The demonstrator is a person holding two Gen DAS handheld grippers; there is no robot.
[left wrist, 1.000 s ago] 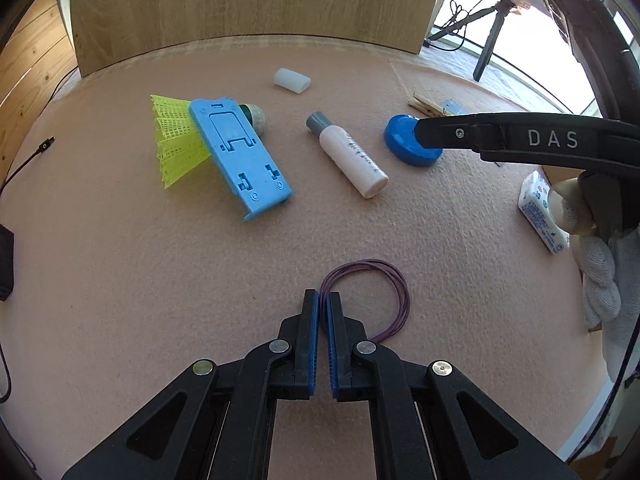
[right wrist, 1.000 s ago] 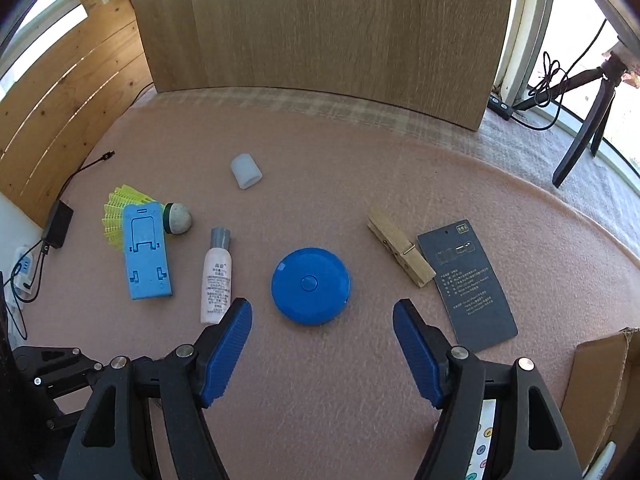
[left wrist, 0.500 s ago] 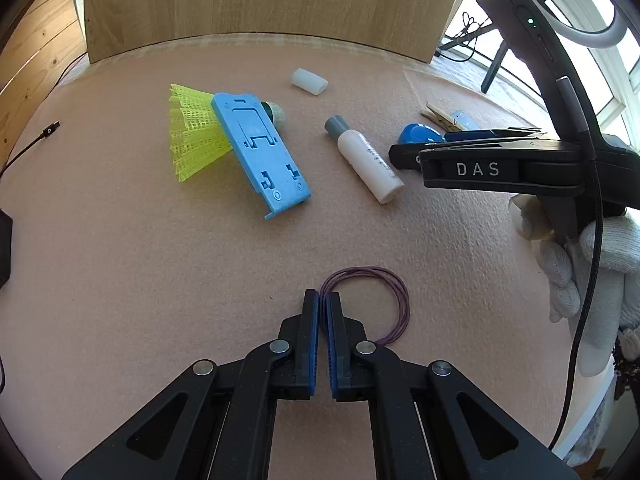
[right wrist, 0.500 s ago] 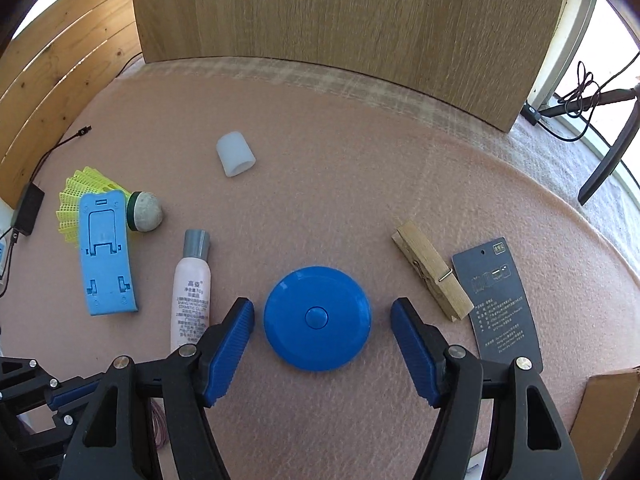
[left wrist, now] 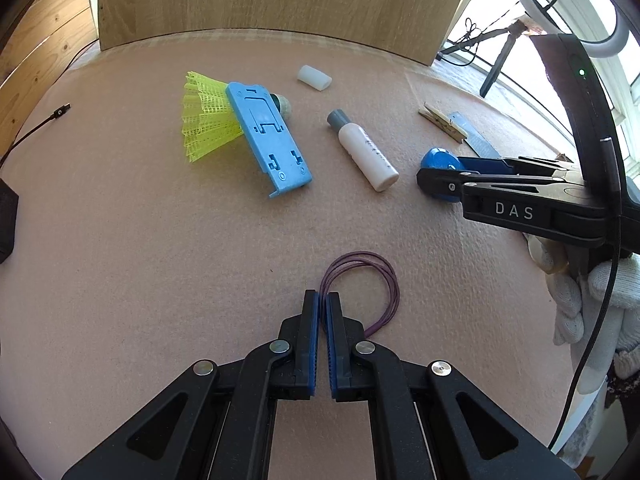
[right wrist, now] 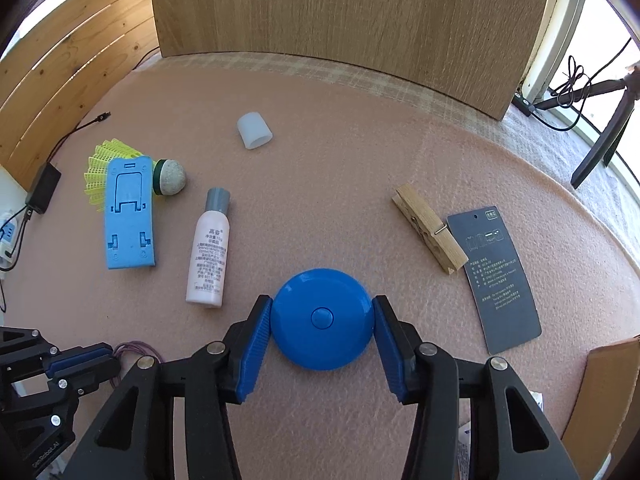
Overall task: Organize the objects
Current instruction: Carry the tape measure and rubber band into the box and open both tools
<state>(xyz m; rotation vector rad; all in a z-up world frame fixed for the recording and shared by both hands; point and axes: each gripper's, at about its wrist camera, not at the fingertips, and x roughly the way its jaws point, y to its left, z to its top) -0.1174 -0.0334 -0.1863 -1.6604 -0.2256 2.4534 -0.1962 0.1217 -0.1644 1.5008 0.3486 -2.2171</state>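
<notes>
In the left wrist view, the left gripper point(left wrist: 323, 300) is seen nearest, at six o'clock, its jaws drawn almost together. A loop of purple cord point(left wrist: 370, 276) lies at its tips and one strand appears to be pinched between the pads, though a thin gap is visible lower down, so a firm hold cannot be confirmed. The cord rests on the pink felt mat point(left wrist: 140, 240).

In the right wrist view, the right gripper point(right wrist: 322, 312) is set around the blue round case point(right wrist: 322, 318), just above six o'clock. The blue pads stand at the case's left and right edges, touching or very nearly so; the case still lies flat on the mat. The step in hand is judged to be the grasp of this case.

Further out, at ten o'clock, a pink bottle point(right wrist: 209, 248) with a grey cap lies on its side. Beyond it, at nine to ten o'clock, a blue phone stand point(right wrist: 129, 220) rests partly over a yellow shuttlecock point(right wrist: 108, 160). At two o'clock a wooden clothespin point(right wrist: 428, 228) is found just beside a dark card point(right wrist: 494, 276). Farthest, at eleven o'clock, a small white cap point(right wrist: 254, 130) lies alone.

For the next move, the closure should be completed squarely across the case's widest line, since its curved rim could slip from the pads. A straight lift would then be needed, clear of the bottle. No destination is shown.
</notes>
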